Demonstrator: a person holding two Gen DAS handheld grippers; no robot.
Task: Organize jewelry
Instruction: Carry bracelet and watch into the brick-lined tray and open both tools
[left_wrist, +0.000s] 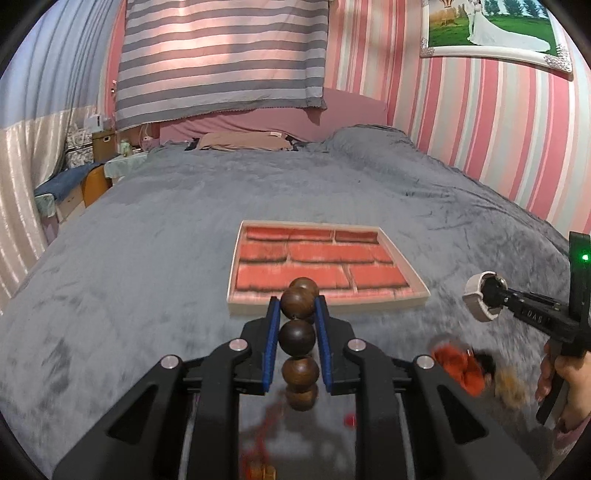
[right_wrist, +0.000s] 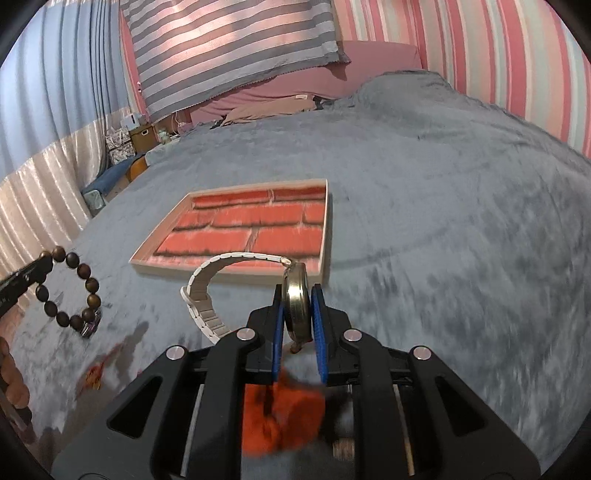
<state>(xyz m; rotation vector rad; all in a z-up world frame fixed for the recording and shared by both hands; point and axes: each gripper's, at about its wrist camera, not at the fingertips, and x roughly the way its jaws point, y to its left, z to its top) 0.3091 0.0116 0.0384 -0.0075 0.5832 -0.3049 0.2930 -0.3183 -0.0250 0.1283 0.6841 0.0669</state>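
Left wrist view: the left claw (left_wrist: 298, 314) pinches a bead bracelet (left_wrist: 298, 338) above the bed (left_wrist: 147, 240). Right claw (right_wrist: 297, 306) pinches a watch (right_wrist: 295, 299) near the tray (right_wrist: 323, 221).

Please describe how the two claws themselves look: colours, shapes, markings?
Both the left claw and the right claw are black angular plastic frames with cut-out slots, round silver bolts and blue ribbed pads. The right one carries white embossed lettering and a green light.

left hand-held gripper (left_wrist: 297, 314) — black frame | blue pads | silver screws | right hand-held gripper (right_wrist: 297, 295) — same
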